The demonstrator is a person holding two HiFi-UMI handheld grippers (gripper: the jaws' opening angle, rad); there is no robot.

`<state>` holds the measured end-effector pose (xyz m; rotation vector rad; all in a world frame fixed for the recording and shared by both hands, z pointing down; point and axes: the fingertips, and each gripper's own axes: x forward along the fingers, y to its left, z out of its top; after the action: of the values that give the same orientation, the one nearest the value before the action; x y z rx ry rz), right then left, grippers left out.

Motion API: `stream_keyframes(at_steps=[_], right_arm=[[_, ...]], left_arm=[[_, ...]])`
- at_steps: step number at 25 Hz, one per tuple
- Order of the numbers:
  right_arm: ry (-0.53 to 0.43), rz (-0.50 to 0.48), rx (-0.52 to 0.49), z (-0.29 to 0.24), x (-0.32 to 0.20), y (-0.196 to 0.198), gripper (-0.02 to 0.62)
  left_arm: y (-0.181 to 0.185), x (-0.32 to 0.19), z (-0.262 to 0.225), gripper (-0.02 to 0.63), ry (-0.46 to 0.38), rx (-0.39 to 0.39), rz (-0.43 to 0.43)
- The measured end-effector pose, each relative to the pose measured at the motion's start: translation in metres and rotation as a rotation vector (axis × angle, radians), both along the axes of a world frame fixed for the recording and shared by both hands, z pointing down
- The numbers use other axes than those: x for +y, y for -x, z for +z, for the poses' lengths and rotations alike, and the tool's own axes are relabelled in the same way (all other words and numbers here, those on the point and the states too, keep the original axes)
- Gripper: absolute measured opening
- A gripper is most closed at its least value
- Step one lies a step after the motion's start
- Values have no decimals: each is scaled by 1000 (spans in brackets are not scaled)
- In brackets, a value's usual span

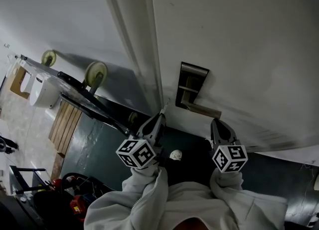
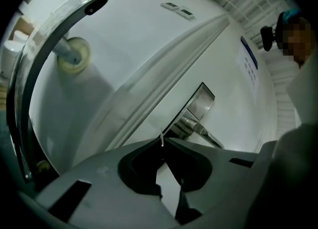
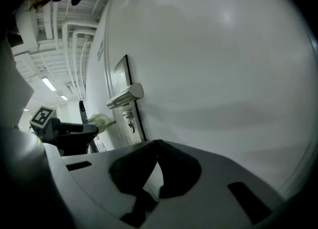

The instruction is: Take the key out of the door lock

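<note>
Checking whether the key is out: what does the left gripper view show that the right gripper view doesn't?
Only the left gripper view: a thin metal sliver, possibly the key, pinched at the closed tips of the left gripper. Only the right gripper view: the right gripper, its jaws together with nothing between them, and the lock cylinder below the handle. Both: the white door, the lock plate and the lever handle.

Left gripper, right gripper: grey tapered jaws, black inner recesses, black-and-white marker cubes. Pale grey sweatshirt sleeves.
</note>
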<state>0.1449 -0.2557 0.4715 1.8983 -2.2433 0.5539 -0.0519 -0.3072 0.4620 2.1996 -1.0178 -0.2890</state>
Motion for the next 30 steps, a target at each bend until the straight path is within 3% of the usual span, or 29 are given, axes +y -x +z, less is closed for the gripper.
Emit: stream_keyframes(at_steps=[13,18,30], right_arm=[[-83,69,70,-22,7,-25,52],[-128,83,108,-33,10,-28,52],[-140,101,146,-38,12,-31,51]], left_arm=[[9,-3,-20,26,-247,-346,21],[12,2,-17,26,-267,-415,19],[21,3,-15,26,-282,-450,-8]])
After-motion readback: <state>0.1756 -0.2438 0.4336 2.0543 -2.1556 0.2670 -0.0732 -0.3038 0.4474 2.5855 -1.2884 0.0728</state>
